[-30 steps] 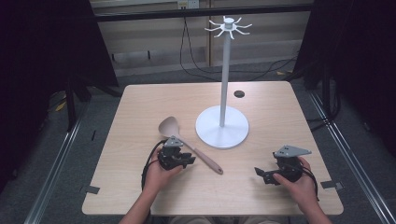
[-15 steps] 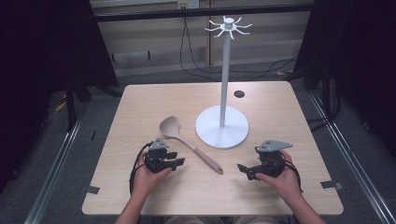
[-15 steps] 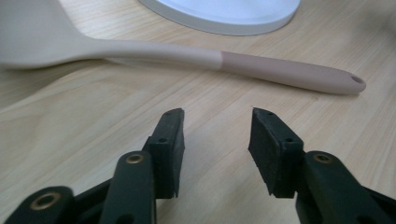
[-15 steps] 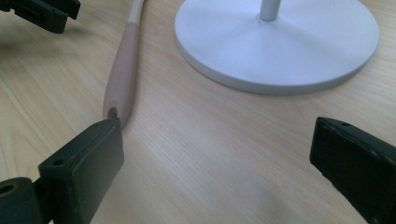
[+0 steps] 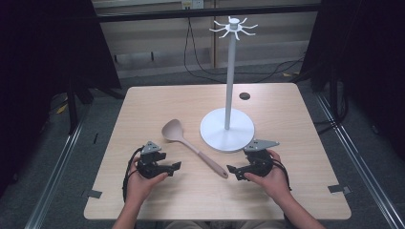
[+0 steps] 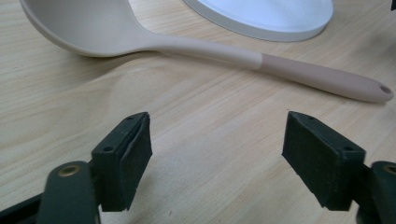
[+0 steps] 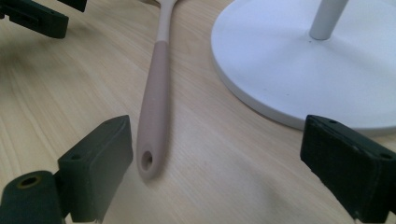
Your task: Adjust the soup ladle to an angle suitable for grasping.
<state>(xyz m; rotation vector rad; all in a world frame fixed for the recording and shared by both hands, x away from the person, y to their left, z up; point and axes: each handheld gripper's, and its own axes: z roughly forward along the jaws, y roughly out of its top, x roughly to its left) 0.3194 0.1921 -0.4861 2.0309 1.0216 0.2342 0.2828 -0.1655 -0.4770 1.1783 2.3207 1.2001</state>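
**Two hand-held grippers flanking a spoon on a wooden table**

High view. A pale wooden table (image 5: 296, 191) carries a white stand (image 5: 227, 130) — a round base, an upright pole and a ring of hooks at the top. Just beside the base, on its left, lies a beige spoon (image 5: 191, 147), bowl toward the far left and handle running toward the near right. A small dark disc (image 5: 244, 96) sits near the far edge of the table; what it is cannot be told at this size. The left gripper (image 5: 173, 166) is held low over the table, near the spoon's handle on its left. The right gripper (image 5: 234, 171) is held just right of the handle's end, in front of the stand's base. The two grippers point toward each other.

Left gripper view. The left gripper (image 6: 217, 161) has its jaws spread wide over bare wood, with nothing between them. The spoon (image 6: 210, 49) lies flat beyond them, apart from both jaws; the rim of the stand (image 6: 261, 21) shows behind it.

Right gripper view. The right gripper (image 7: 217, 165) is likewise wide apart — the holed end of the spoon (image 7: 154, 109) handle lies just inside its left jaw, though contact cannot be judged. The stand (image 7: 303, 70) base lies toward the right jaw.
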